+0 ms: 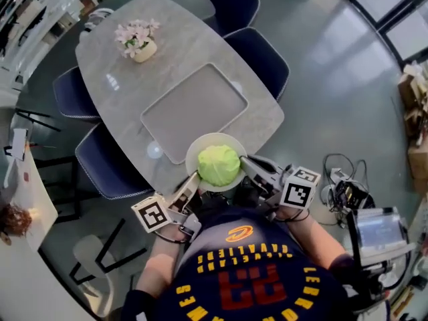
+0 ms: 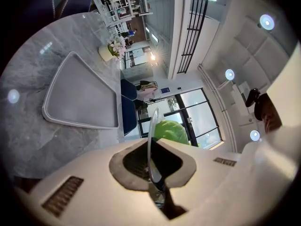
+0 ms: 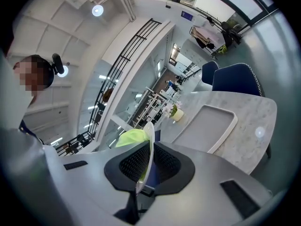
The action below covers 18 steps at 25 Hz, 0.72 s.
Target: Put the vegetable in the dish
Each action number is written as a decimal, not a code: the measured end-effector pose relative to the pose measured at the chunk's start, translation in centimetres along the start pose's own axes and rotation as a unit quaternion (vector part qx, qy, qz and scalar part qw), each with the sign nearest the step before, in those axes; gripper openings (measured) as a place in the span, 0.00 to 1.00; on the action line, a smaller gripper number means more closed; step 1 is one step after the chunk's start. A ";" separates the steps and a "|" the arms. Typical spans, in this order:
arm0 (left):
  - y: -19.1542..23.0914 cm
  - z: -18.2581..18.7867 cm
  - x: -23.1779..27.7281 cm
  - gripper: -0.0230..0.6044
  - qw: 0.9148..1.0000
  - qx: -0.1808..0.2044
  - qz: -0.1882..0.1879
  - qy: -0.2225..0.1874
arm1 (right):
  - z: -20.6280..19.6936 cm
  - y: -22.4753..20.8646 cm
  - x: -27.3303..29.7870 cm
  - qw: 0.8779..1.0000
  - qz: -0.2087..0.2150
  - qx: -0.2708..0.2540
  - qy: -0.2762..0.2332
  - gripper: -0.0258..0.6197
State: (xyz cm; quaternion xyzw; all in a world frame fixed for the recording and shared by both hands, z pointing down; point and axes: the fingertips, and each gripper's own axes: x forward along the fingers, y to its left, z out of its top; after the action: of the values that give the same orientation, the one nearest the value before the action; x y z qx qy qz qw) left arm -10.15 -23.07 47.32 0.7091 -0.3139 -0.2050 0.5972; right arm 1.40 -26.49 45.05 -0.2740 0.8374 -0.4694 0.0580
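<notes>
The left hand-held gripper and the right hand-held gripper are pinching the dish by its rim, so any tilt is threatening to roll the vegetable out.

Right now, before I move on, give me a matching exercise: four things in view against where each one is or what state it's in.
Things:
1. cabbage
2. dish
3. tray
4. flower pot

Places or states:
A. at the far end of the table
B. empty, in the middle of the table
C. lying in the dish
D. rim clamped by the left gripper and the right gripper

Pairs: 1-C, 2-D, 3-B, 4-A
</notes>
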 end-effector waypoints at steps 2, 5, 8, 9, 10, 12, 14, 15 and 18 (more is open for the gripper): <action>0.5 -0.1 -0.2 0.06 1.000 -0.005 0.008 -0.009 | 0.1 -0.2 0.4 1.000 0.005 0.001 0.009 0.07; 0.9 0.2 -0.2 0.06 0.999 -0.005 0.021 -0.027 | 0.4 -0.6 1.3 0.999 0.020 0.006 0.024 0.07; 1.3 0.9 0.2 0.06 0.998 -0.009 0.039 -0.051 | 1.3 -1.3 2.5 0.998 0.039 0.013 0.048 0.07; 1.3 1.3 0.6 0.06 0.997 -0.010 0.041 -0.063 | 1.9 -1.7 3.0 0.997 0.046 0.014 0.058 0.07; 1.2 1.8 1.1 0.06 0.996 -0.010 0.043 -0.076 | 2.6 -2.1 3.5 0.996 0.054 0.014 0.068 0.07; 1.3 2.6 2.3 0.06 0.994 -0.010 0.051 -0.101 | 4.0 -2.9 4.5 0.994 0.071 0.012 0.088 0.07; 1.6 3.1 3.3 0.06 0.990 -0.015 0.059 -0.124 | 5.2 -3.8 5.3 0.991 0.084 0.013 0.107 0.07; 1.7 3.3 3.7 0.06 0.989 -0.019 0.063 -0.135 | 5.6 -4.3 5.7 0.989 0.089 0.013 0.116 0.07; 2.1 3.6 4.8 0.06 0.983 -0.022 0.074 -0.164 | 6.8 -5.5 6.8 0.984 0.106 0.012 0.143 0.07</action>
State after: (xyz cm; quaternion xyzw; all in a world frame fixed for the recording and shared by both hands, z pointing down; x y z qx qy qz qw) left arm -9.55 -29.16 49.06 0.6273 -0.4547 -0.2809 0.5665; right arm 0.27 -37.37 46.91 -0.1128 0.8555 -0.5053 -0.0097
